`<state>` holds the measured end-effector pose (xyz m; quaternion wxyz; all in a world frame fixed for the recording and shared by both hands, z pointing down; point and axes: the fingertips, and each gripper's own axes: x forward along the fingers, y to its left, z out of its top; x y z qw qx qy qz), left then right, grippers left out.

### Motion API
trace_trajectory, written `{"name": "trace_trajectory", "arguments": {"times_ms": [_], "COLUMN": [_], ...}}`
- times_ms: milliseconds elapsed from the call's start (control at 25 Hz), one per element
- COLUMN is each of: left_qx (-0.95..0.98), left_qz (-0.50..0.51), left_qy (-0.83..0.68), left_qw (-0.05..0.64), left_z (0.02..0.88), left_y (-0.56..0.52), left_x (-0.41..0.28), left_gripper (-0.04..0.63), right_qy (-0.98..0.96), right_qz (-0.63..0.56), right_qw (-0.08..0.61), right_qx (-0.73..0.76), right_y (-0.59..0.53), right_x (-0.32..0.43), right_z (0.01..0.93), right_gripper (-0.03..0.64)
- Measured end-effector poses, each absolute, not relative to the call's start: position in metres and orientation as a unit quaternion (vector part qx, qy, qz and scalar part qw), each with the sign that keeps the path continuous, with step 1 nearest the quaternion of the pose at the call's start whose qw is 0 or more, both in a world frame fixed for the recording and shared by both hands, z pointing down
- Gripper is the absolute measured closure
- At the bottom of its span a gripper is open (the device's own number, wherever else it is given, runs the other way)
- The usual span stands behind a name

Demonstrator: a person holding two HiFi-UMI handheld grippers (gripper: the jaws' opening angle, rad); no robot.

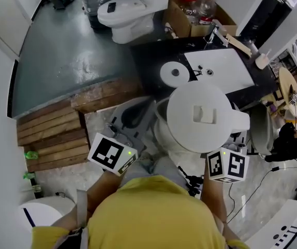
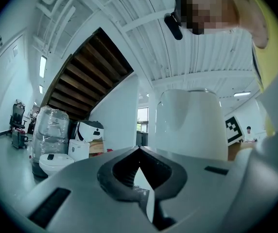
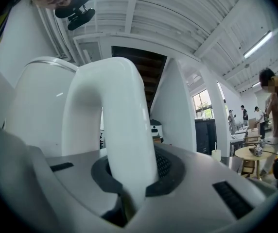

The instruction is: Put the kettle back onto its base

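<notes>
Holding the white plastic kettle (image 1: 198,115) by its arched white handle (image 3: 117,130), my right gripper (image 3: 129,178) is clenched on that handle. I see the kettle up in the air at the near edge of the black countertop (image 1: 146,53), apart from the round white kettle base (image 1: 175,73). That base sits on the counter just left of the white sink basin (image 1: 224,66). My left gripper (image 2: 140,165) is closed on nothing, just left of the kettle. Open grey-green floor (image 1: 60,51) lies far left; a white toilet (image 1: 127,12) stands beyond the counter.
</notes>
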<state>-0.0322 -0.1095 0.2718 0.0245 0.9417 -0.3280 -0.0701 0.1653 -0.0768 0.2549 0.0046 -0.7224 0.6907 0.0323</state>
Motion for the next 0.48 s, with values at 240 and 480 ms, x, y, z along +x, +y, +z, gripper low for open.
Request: {"name": "trace_trajectory", "arguments": {"times_ms": [240,480], "left_qx": [0.941,0.937], "left_qz": [-0.071,-0.076], "left_qy": [-0.329,-0.339], "left_qw": [0.029,0.027], "left_z": [0.275,0.269], "left_y": [-0.133,-0.159], "left_x": [-0.025,-0.012], "left_gripper": [0.585,0.586], "right_qy": [0.694,0.706], "right_qz": [0.037,0.04], "right_qw": [0.003,0.006], "right_qx": [-0.719,-0.707], "right_y": [-0.106,-0.14], "right_x": [0.171,0.182], "right_z": [0.255,0.251], "right_gripper": [0.572,0.572]}}
